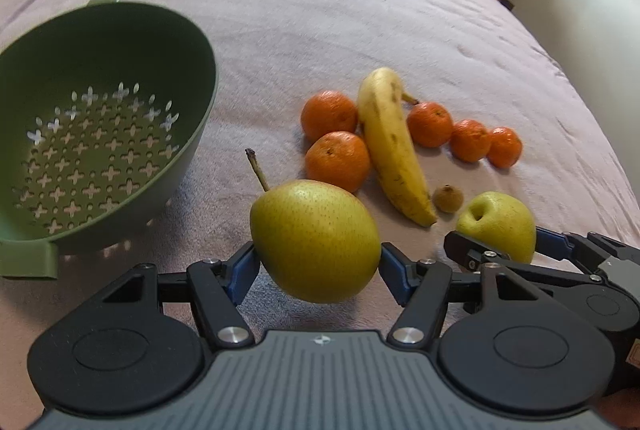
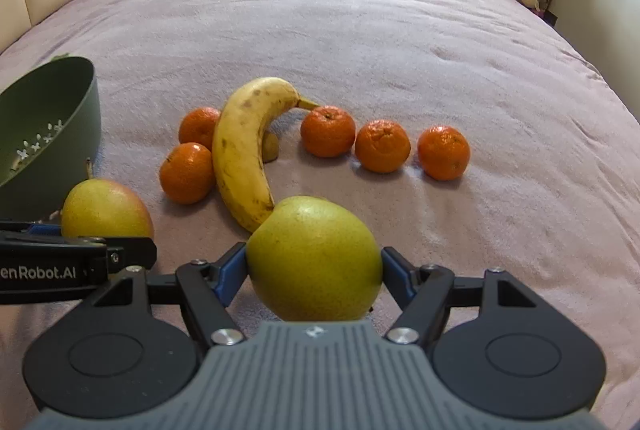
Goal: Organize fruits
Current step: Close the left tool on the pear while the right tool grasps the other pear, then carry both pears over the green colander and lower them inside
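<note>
Left tool (image 1: 316, 262) clamps the pear (image 1: 316, 240); right tool (image 2: 314, 272) clamps the apple (image 2: 314, 258). Risk: rounded fruit slipping before reaching the colander (image 1: 100, 30) at ten o'clock.

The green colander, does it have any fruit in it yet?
No, the green colander shows only its bare perforated bottom, with no fruit inside.

Each wrist camera looks forward and down along its own gripper, close over the bed (image 2: 360, 30); both views share the banana (image 1: 390, 146) and colander (image 1: 120, 42) ahead.
</note>
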The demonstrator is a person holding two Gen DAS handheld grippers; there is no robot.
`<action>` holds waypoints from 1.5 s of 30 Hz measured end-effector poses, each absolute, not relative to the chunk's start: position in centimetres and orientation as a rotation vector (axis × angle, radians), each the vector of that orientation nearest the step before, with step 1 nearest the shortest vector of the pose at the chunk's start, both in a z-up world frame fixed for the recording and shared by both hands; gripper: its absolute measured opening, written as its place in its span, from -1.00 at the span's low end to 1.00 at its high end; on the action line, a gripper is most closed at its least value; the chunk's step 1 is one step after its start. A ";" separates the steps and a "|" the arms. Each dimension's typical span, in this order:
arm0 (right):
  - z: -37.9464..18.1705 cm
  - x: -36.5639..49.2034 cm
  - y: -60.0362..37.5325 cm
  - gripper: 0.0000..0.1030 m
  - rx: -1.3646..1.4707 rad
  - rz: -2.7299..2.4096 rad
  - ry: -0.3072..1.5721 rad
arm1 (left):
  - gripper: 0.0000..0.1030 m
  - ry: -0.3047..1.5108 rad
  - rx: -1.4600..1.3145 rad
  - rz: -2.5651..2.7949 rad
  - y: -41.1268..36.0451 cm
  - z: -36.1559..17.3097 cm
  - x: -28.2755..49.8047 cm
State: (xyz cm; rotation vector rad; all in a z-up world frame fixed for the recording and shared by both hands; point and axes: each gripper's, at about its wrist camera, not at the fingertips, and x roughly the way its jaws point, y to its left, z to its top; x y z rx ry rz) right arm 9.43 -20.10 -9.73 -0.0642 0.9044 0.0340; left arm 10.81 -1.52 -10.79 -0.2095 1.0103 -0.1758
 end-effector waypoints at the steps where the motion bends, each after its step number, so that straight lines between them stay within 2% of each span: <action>1: -9.6 9.3 -20.1 0.33 -0.062 0.036 0.901 | 0.44 1.002 -0.204 -0.178 -1.6 -10.6 10.6; 17: -5.5 7.0 -19.7 0.33 -0.028 0.053 0.789 | 0.44 0.840 -0.202 -0.207 -0.1 -5.7 7.5; 31: -1.4 6.3 -14.7 0.33 -0.083 0.205 0.679 | 0.44 0.735 -0.146 -0.133 3.7 -1.1 6.6; 45: 0.1 10.3 -7.3 0.33 -0.309 0.446 0.609 | 0.44 0.857 -0.050 0.064 8.7 -1.3 9.2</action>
